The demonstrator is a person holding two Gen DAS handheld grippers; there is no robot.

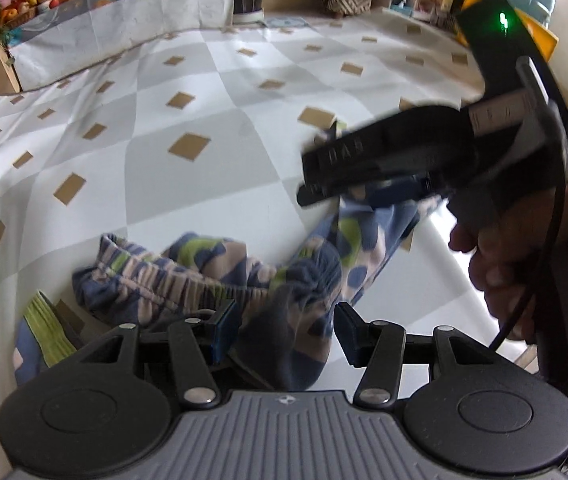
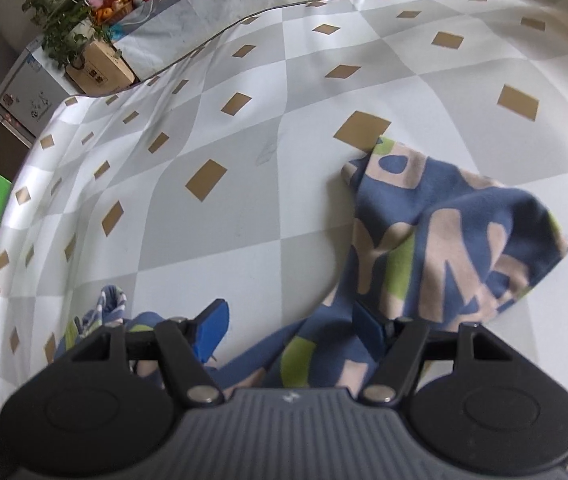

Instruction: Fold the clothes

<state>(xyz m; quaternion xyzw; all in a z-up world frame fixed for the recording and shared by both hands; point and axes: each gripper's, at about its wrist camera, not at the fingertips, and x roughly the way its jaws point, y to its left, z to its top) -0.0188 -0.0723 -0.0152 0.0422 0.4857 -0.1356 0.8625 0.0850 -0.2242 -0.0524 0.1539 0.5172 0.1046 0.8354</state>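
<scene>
A patterned garment [image 2: 436, 240] lies crumpled on a checked tablecloth [image 2: 244, 200]; beyond the cloth's far edge stand a fruit basket [image 2: 120, 0] and a potted plant [image 2: 64, 12]. The left gripper [image 1: 284, 332] is released, fabric between its parted jaws. The right gripper [image 2: 292, 328] hovers unclenched over the garment.

Patterned trousers [image 1: 220, 276] are seen crumpled on the checked desk [image 1: 188, 80]. Cloth lies between the parted left tongs [image 1: 288, 334]. The right tongs [image 1: 324, 184] are held above the trousers.

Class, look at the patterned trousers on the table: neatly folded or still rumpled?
Rumpled: the trousers lie bunched, waistband gathered, one leg twisted across the tablecloth.
</scene>
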